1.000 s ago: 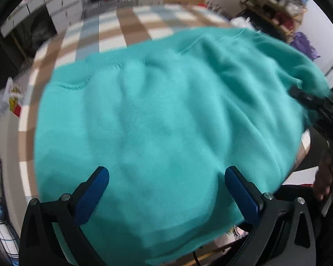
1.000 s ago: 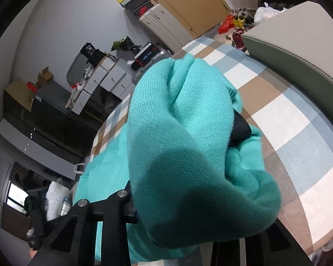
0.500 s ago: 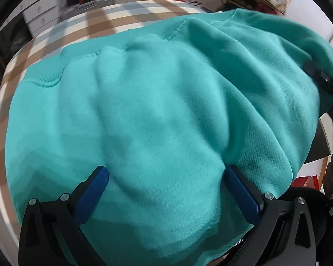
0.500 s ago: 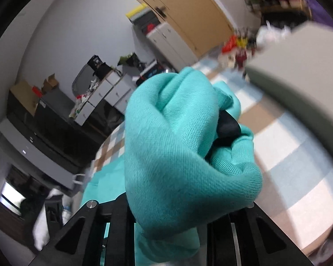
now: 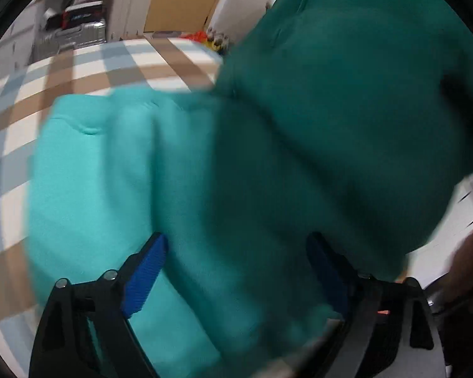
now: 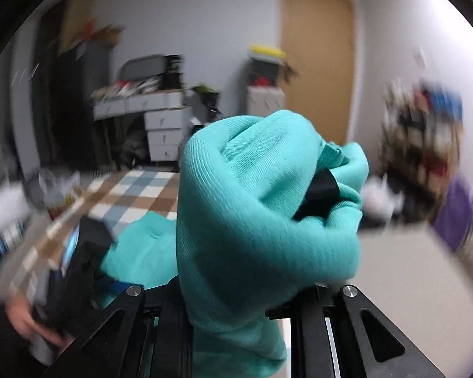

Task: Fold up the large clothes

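A teal sweater (image 5: pixel 268 173) lies on the checked tablecloth (image 5: pixel 78 63), its right part lifted high and in shadow. My left gripper (image 5: pixel 236 267) hovers low over the near hem, its blue pads (image 5: pixel 148 271) wide apart and closing, with cloth between them. In the right wrist view a bunch of the sweater (image 6: pixel 252 220) wraps my right gripper (image 6: pixel 277 201), whose jaws are still closing tight on it. Only one black fingertip (image 6: pixel 321 192) shows. The left gripper (image 6: pixel 75 252) and the hand (image 6: pixel 22 318) holding it appear low on the left.
White drawer units (image 6: pixel 164 132) and a wooden door (image 6: pixel 315 72) stand behind the table. A cluttered shelf (image 6: pixel 422 135) is at the right, a grey box edge (image 6: pixel 394 267) nearby. A silver suitcase (image 5: pixel 75 31) sits beyond the table's far edge.
The right gripper has risen and rolled level with the sweater bunch in it. In the left view the sweater's right side has lifted up, and the left jaws have narrowed slightly.
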Demonstrator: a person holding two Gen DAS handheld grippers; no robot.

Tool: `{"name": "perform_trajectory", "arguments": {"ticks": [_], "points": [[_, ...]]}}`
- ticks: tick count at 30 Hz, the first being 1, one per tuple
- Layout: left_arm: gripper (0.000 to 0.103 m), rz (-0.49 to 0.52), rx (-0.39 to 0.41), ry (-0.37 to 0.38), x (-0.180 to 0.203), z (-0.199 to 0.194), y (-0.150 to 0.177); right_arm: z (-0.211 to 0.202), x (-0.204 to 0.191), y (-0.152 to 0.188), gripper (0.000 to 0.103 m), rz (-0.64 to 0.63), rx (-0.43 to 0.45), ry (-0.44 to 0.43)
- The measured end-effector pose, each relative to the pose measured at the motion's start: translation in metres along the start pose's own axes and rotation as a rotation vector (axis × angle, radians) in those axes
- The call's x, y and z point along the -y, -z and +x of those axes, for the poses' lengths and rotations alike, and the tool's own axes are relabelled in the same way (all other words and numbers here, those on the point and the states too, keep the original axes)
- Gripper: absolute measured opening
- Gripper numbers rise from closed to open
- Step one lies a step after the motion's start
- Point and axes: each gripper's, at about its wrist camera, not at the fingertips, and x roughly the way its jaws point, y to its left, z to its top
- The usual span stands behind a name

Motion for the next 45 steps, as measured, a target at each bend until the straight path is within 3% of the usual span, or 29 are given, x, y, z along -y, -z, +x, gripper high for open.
{"name": "perform_trajectory", "arguments": {"ticks": [4,6,8,12,14,17,19,21,22,24,26,30,31,32,33,34,35,39,45], "points": [[0.086,-0.194,0.162,-0.054,-0.07,-0.106,0.028,0.002,-0.089,0.0,0.018,-0.211,-0.015,-0.019],[0.086,-0.255,0.199,-0.121,-0.1,-0.135,0.041,0.015,-0.135,0.017,0.019,-0.344,-0.07,-0.019],[0.086,-0.312,0.208,-0.113,-0.127,-0.151,0.053,0.035,-0.185,0.048,0.024,-0.498,-0.144,0.008],[0.086,-0.344,0.202,-0.11,-0.136,-0.159,0.063,0.056,-0.243,0.095,0.032,-0.671,-0.194,0.079],[0.086,-0.33,0.24,-0.048,-0.113,-0.17,0.069,0.059,-0.256,0.093,0.033,-0.676,-0.203,0.096],[0.087,-0.278,0.281,0.087,-0.082,-0.171,0.062,0.064,-0.248,0.078,0.035,-0.579,-0.219,0.034],[0.087,-0.248,0.251,0.141,-0.068,-0.165,0.043,0.061,-0.243,0.08,0.037,-0.551,-0.196,-0.004],[0.087,-0.24,0.14,0.183,-0.055,-0.145,0.023,0.051,-0.236,0.088,0.044,-0.515,-0.152,-0.042],[0.087,-0.224,0.042,0.197,-0.047,-0.129,0.014,0.048,-0.23,0.089,0.046,-0.49,-0.129,-0.068],[0.087,-0.212,-0.094,0.184,-0.038,-0.104,0.006,0.043,-0.219,0.091,0.048,-0.448,-0.098,-0.108],[0.087,-0.182,-0.213,0.124,-0.029,-0.084,0.003,0.037,-0.212,0.087,0.048,-0.432,-0.091,-0.14],[0.086,-0.15,-0.323,0.05,-0.007,-0.075,-0.006,0.034,-0.207,0.09,0.053,-0.439,-0.079,-0.178],[0.082,-0.139,-0.339,0.035,-0.004,-0.073,-0.009,0.03,-0.209,0.091,0.056,-0.453,-0.075,-0.18],[0.058,-0.122,-0.354,0.012,-0.001,-0.07,-0.01,0.026,-0.211,0.093,0.064,-0.467,-0.071,-0.198],[0.041,-0.118,-0.375,-0.018,0.001,-0.065,-0.011,0.023,-0.212,0.093,0.074,-0.47,-0.071,-0.217],[0.035,-0.129,-0.4,-0.028,-0.001,-0.06,-0.011,0.019,-0.213,0.093,0.079,-0.469,-0.071,-0.247],[0.033,-0.149,-0.405,-0.032,-0.003,-0.058,-0.01,0.013,-0.212,0.093,0.086,-0.461,-0.066,-0.29],[0.028,-0.158,-0.372,-0.024,-0.001,-0.073,-0.003,-0.014,-0.195,0.091,0.086,-0.385,-0.058,-0.422],[0.03,-0.168,-0.324,-0.017,-0.006,-0.089,0.001,-0.034,-0.113,0.078,0.086,-0.131,-0.067,-0.493]]}}
